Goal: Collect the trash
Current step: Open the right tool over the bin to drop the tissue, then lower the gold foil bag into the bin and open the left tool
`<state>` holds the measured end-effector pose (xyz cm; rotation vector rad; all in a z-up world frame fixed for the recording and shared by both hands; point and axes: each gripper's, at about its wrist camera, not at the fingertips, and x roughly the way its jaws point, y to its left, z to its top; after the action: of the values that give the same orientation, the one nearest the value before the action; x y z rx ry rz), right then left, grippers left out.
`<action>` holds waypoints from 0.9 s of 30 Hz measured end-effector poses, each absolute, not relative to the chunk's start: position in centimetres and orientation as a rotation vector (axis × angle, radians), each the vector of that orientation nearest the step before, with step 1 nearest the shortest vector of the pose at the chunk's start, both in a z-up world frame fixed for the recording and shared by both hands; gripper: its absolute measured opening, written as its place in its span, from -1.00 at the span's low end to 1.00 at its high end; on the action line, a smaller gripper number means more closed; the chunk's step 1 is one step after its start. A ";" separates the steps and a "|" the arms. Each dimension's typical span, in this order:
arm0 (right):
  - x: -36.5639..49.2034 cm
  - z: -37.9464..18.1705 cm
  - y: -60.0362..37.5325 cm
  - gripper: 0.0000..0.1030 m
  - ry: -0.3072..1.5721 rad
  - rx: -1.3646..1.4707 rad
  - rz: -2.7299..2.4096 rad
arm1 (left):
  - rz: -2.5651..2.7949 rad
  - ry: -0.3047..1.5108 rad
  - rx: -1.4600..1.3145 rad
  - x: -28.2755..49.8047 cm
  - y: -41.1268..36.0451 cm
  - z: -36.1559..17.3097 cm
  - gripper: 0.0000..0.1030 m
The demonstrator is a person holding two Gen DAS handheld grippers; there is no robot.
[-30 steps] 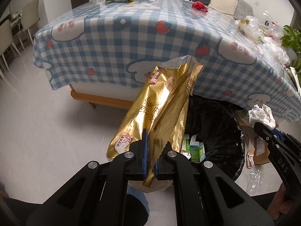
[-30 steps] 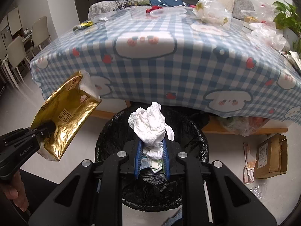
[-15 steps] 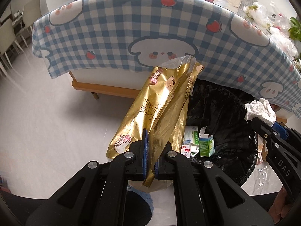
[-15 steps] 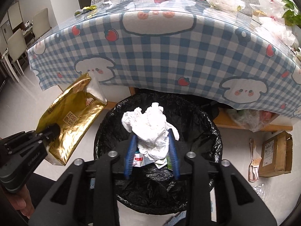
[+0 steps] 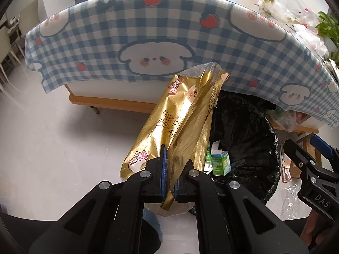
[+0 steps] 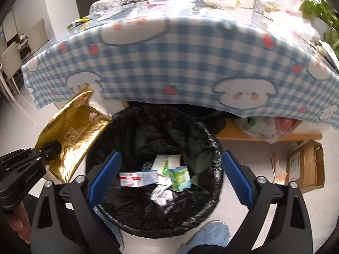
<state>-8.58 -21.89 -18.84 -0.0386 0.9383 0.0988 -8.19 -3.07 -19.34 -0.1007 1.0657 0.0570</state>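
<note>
My left gripper (image 5: 170,165) is shut on a long gold foil wrapper (image 5: 178,124) and holds it upright just left of the black-lined trash bin (image 5: 250,127). The wrapper also shows in the right wrist view (image 6: 72,133), beside the bin's left rim. My right gripper (image 6: 170,173) is wide open and empty above the bin (image 6: 214,146). A crumpled white tissue (image 6: 162,194) lies inside the bin among small cartons (image 6: 137,177). The right gripper also shows at the right edge of the left wrist view (image 5: 313,165).
A table with a blue checked cloth (image 5: 148,33) stands behind the bin, with bags and scraps (image 5: 275,6) on top. A cardboard box (image 6: 305,165) and loose wrappers lie on the floor to the right. A clear bag (image 6: 264,129) sits under the table.
My right gripper has opened and the white tissue has dropped into the bin. Both grippers have moved lower and closer to the bin. The left still holds the gold wrapper.
</note>
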 end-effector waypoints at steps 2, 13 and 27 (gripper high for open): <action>-8.7 -18.8 -23.0 0.84 0.934 -0.041 0.081 | 0.048 1.069 -0.092 -8.1 -4.1 -19.4 -0.91; -9.4 -19.1 -28.4 0.85 0.934 0.008 0.013 | -0.019 1.078 -0.054 -7.7 -9.3 -19.8 -0.91; -9.9 -18.9 -30.6 0.85 0.931 0.031 -0.010 | -0.066 1.070 -0.024 -7.3 -12.8 -20.8 -0.85</action>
<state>-9.93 -30.60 -18.86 0.0314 0.9312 -0.0095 -7.34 -12.75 -20.82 -0.0241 1.0699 -0.0655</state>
